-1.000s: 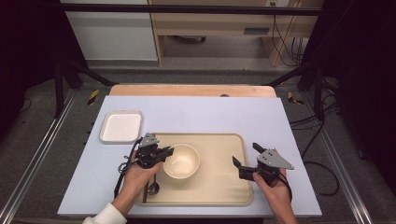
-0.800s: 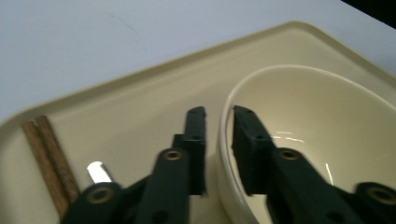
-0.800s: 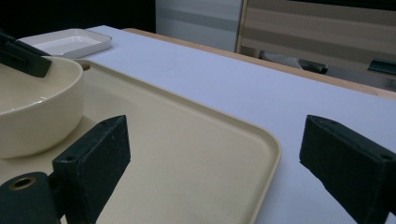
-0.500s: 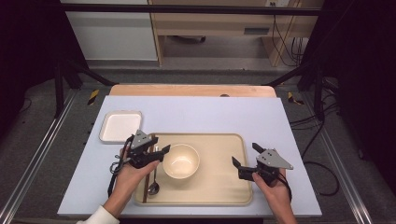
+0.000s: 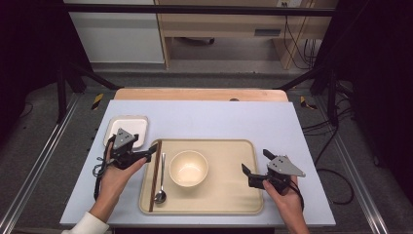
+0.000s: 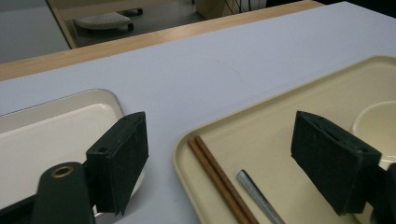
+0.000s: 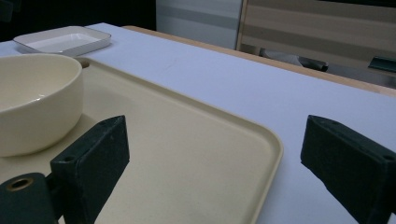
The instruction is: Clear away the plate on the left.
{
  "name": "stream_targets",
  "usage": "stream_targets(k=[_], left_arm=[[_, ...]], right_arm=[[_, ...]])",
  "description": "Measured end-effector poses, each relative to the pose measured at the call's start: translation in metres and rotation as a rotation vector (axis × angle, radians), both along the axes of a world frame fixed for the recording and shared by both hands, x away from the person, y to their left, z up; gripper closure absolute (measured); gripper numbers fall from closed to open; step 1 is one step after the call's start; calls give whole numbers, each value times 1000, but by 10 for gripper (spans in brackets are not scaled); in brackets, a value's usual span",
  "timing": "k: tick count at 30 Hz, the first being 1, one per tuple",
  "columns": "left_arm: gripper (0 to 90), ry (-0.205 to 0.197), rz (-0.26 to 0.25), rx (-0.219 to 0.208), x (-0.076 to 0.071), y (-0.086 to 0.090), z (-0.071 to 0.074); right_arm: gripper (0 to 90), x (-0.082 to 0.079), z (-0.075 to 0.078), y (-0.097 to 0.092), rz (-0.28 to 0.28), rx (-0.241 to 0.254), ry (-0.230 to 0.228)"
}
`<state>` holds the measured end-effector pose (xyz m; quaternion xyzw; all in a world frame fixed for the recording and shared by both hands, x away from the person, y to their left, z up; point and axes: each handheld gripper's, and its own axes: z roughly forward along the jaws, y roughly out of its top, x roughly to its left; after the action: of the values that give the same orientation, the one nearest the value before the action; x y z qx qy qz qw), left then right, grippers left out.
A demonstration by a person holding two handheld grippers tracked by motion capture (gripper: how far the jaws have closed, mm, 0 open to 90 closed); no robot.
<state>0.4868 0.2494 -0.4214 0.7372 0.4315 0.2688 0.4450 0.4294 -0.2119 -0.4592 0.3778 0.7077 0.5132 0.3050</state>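
A: Left claw (image 5: 152, 152) — where, and in what condition?

B: At the tray's (image 5: 229, 200) left rim, over the near-left corner region. Jaws stand wide apart and have just been opening; nothing between them. In the left gripper view the gap frames bare surface (image 6: 196, 79) and the tray's corner, one jaw over the small white dish (image 6: 42, 135), the other toward the bowl (image 6: 376, 121).

A: The things nearest it?

B: Brown chopsticks (image 5: 155, 175) lie lengthwise along the tray's left edge, inside the rim. Metal spoon (image 5: 160, 183) just beside them on the bowl's side, its bowl-end toward the person. Both flat on the tray, apart from the claw. The left gripper view shows the chopstick tips (image 6: 219, 182) near the tray's corner and the spoon handle (image 6: 259, 198) next to them.

A: Cream bowl?

B: Upright, left of the tray's centre (image 5: 188, 167), just right of the spoon. Looks empty.

A: White dish?

B: On the surface, off the tray's far-left corner (image 5: 131, 126), partly behind the left hand's gripper.

A: Right claw?

B: (image 5: 254, 165) Held at the tray's right edge, pointing in toward the bowl. Released, jaws wide, gripping nothing. The right gripper view has one jaw over the tray (image 7: 187, 154), the other over the surface beyond the rim.
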Motion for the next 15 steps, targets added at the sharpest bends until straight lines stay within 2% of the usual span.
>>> stream_targets(k=[7,15], left_arm=[[214,-5,63,37,4,33,1],[329,4,154,65,13,74,2]], right_arm=[[78,0,0,0,-3,0,1],[78,0,-1,1,-3,-4,3]])
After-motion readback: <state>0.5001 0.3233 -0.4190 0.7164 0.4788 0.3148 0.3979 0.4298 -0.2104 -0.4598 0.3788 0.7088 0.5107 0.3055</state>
